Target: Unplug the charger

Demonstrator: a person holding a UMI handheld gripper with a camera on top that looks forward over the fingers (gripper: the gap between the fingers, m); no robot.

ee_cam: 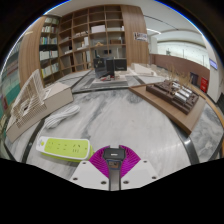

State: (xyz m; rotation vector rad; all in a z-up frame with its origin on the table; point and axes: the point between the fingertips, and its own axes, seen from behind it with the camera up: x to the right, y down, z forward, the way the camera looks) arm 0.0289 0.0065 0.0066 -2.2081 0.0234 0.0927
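A lime-green and white power strip [62,149] lies on the grey marble table [125,115], just left of my fingers. My gripper [112,153] is shut on a small dark charger [111,154], which sits squeezed between the magenta pads [97,163]. The charger is apart from the strip, to its right. I cannot see a cable.
A white architectural model [35,95] stands at the left of the table, and a wooden model on a board [175,95] at the right. More models [112,68] stand further back. Bookshelves [90,35] line the far wall.
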